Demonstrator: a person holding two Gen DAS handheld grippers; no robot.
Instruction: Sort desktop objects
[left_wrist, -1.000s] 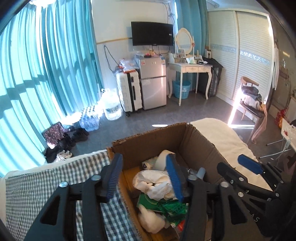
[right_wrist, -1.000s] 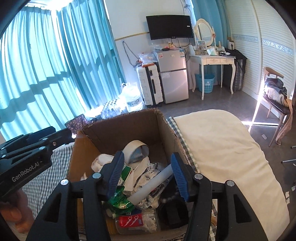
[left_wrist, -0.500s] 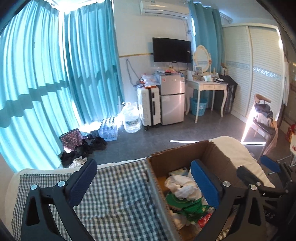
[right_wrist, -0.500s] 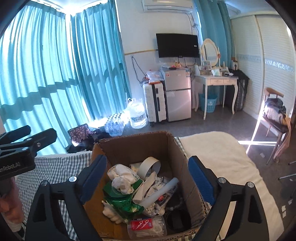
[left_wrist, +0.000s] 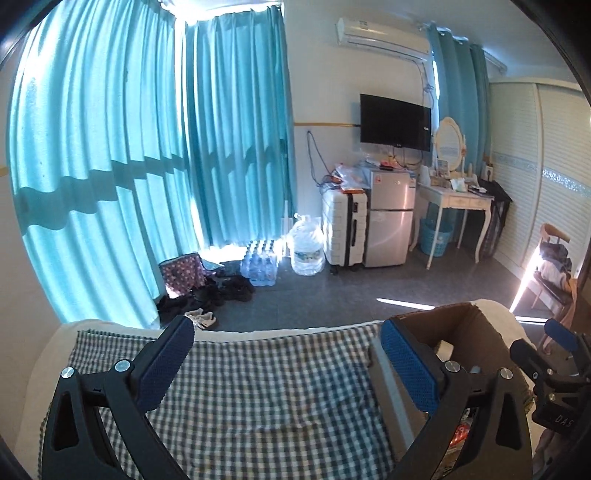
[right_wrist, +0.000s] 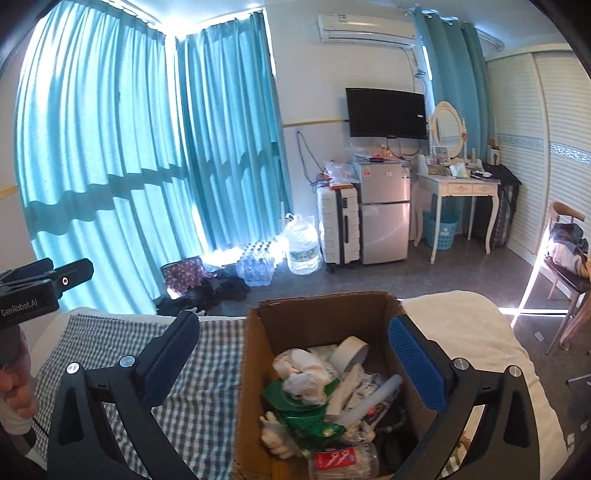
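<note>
Judging from how things lie, the sorting looks close to finished. A cardboard box (right_wrist: 317, 321) stands on the bed, on the near edge of a checked cloth (right_wrist: 207, 373) and beside the plain cream cover (right_wrist: 476, 332). Inside it is a loose heap: a roll of white tape (right_wrist: 349, 352), crumpled white tissue (right_wrist: 303, 373), green wrappers (right_wrist: 303, 413), a pale tube (right_wrist: 373, 402), a clear plastic bottle with a red label (right_wrist: 343, 461) and some dark cord near the bottom that is too shadowed to name.

The right gripper (right_wrist: 291, 358) hangs above the box with its blue pads spread wide and widening further, one finger over the cloth and the other over the box's right wall; nothing is between them and neither pad touches the contents. The left gripper (left_wrist: 284, 362) stands just as wide and holds nothing; through its fingers only the cloth shows, with the box off to its right. In the right wrist view a hand (right_wrist: 16, 391) grips the left tool's handle at the frame's edge.

The stretch of cloth in both views carries no loose item, so little seems left to gather. Whether anything lies outside the views cannot be told, and the box's flaps are not closed.
</note>
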